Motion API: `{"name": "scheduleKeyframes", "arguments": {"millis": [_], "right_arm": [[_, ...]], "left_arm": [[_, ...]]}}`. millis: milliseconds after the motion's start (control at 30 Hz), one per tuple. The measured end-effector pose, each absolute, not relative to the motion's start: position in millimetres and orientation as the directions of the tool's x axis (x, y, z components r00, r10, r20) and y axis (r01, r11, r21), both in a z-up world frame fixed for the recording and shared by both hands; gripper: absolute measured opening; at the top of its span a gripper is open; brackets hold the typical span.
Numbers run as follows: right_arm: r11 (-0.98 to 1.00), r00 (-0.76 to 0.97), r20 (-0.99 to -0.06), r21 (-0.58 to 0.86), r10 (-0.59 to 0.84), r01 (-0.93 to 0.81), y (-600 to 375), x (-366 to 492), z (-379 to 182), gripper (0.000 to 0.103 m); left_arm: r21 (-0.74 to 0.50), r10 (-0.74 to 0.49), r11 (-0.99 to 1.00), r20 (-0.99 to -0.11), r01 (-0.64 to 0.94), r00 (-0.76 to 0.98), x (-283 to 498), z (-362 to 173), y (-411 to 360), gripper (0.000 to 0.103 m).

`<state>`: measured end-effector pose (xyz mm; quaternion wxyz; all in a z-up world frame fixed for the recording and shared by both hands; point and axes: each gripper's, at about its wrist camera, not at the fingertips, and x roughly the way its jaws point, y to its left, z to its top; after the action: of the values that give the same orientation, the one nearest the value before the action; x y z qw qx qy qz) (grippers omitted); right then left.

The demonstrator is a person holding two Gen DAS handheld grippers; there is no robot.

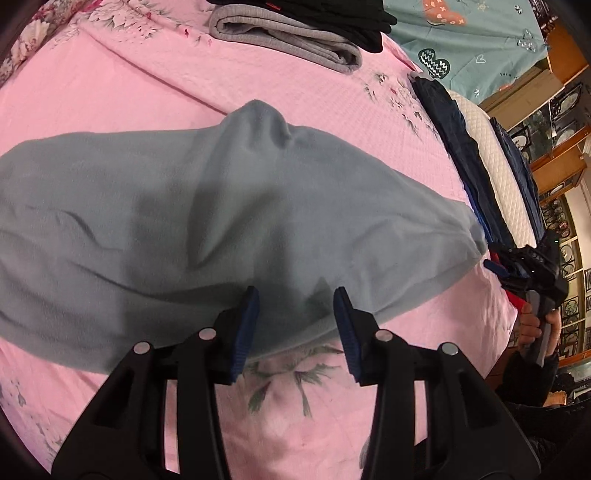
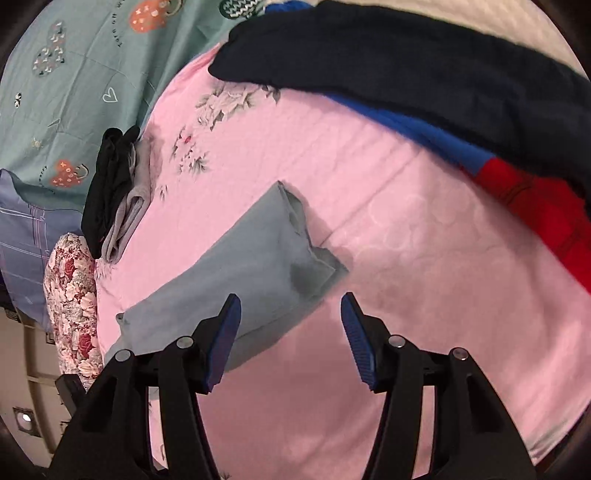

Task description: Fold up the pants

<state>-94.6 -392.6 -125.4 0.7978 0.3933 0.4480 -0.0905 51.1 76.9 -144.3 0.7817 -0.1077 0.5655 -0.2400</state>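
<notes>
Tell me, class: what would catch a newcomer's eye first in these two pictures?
First, the grey-blue pants, folded into a thick bundle in the middle of the pink floral bedsheet. Next, the blue-padded tongs: the left tongs hang open over the bundle's near edge, and the right tongs hang open beside it. Beyond, folded grey and black clothes are stacked at the sheet's far edge.

A pink floral bedsheet point(image 1: 122, 85) covers the bed, wooden display cabinets point(image 1: 561, 110) standing beyond it.
</notes>
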Motion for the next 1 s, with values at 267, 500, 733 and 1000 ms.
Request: {"name": "scheduleKeyframes", "arguments": {"millis": [267,500,733,1000], "right_arm": [[0.67,0.594,-0.767,0.575,0.241,0.47,-404,-61,-138,0.057],[0.702,0.637,-0.739,0.572,0.219,0.423,-406,-45,-145,0.01],[0.722,0.697,-0.677,0.603,0.237,0.339,-409,-53,-128,0.01],[0.749,0.723,-0.641,0.606,0.258,0.27,-401,-54,-116,0.01]], "left_arm": [[-0.402,-0.457,0.883,-0.855,0.244,0.246,48,-142,75,0.042],[-0.352,-0.412,0.901,-0.877,0.253,0.248,47,-131,51,0.042],[-0.361,-0.47,0.844,-0.855,0.397,0.22,61,-104,-36,0.042],[-0.373,-0.463,0.821,-0.878,0.432,0.123,86,-131,-140,0.014]]}}
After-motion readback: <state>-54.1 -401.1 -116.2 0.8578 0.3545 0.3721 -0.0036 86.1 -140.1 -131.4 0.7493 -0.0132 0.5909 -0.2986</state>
